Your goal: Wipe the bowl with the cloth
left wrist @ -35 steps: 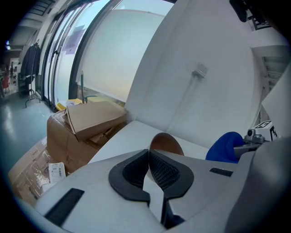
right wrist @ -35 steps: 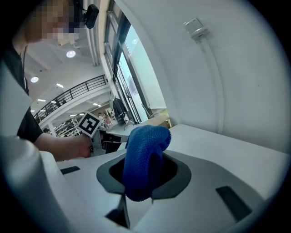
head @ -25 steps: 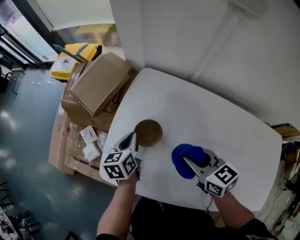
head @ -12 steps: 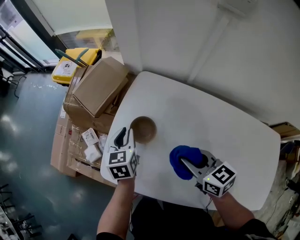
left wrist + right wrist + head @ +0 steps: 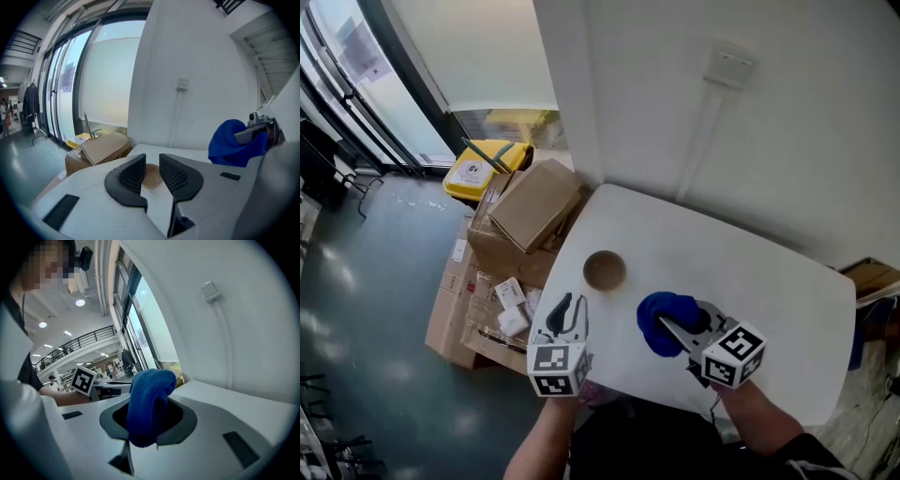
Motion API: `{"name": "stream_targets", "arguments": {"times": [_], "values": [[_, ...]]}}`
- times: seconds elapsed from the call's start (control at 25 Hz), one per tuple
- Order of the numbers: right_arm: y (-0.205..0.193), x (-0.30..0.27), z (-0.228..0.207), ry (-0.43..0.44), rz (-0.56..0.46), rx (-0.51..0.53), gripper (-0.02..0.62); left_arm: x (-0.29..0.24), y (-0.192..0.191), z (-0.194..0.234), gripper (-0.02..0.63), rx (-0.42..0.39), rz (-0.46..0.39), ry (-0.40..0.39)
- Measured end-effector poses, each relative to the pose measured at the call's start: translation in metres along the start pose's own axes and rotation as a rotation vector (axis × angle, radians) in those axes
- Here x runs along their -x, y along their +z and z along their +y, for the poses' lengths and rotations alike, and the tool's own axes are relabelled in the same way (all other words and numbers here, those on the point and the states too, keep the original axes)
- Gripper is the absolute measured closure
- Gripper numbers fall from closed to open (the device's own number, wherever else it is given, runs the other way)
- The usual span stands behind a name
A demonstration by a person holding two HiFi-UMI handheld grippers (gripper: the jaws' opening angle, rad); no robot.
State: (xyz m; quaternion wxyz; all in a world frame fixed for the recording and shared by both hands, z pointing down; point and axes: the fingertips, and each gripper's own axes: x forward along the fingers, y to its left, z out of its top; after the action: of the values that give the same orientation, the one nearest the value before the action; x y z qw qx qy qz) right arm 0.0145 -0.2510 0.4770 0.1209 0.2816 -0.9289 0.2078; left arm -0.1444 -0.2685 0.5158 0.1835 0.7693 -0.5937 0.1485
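The left gripper (image 5: 565, 314) hung over the near left edge of the white round-cornered table (image 5: 769, 281), its two black ribbed jaws parted by a narrow gap and opening at that moment, with nothing between the pads. In the left gripper view (image 5: 152, 171) the small round brown wooden bowl (image 5: 151, 178) showed through that gap, lying ahead of the jaw tips on the tabletop and apart from them; from the head view the bowl (image 5: 604, 270) sat upright just ahead and slightly to the right of the left gripper, near the table's left edge. The right gripper (image 5: 672, 328) was to the right of the left one, over the near part of the table, and its jaws were closed on a crumpled blue woven cloth (image 5: 661, 317). In the right gripper view (image 5: 145, 420) the cloth (image 5: 149, 397) filled the space between the jaws and stood up in a rounded bundle above their tips, with a short fold hanging below. The bowl lay ahead and to the left of the right gripper, clear of the cloth. From the left gripper view the blue bundle (image 5: 232, 143) appeared off to the right, raised above the tabletop. Beyond the left gripper, off the table's left side, stood a stack of brown cardboard boxes (image 5: 534, 202), and farther ahead of them a yellow bin (image 5: 483, 167) by the windows. On the white wall ahead of both grippers a small white wall box (image 5: 729, 64) sat above a thin conduit running down.
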Motion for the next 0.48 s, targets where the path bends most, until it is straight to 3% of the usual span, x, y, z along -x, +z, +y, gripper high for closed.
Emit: {"name": "stream_targets", "arguments": {"times": [0.16,0.48], "values": [[0.021,0.014,0.028,0.021,-0.042,0.009,0.514,0.048,0.015,-0.009,0.522,0.036,-0.039,-0.023],[0.062,0.040,0.085,0.055,-0.132,0.142,0.514,0.135,0.053,-0.022,0.522,-0.017,-0.148,-0.041]]}}
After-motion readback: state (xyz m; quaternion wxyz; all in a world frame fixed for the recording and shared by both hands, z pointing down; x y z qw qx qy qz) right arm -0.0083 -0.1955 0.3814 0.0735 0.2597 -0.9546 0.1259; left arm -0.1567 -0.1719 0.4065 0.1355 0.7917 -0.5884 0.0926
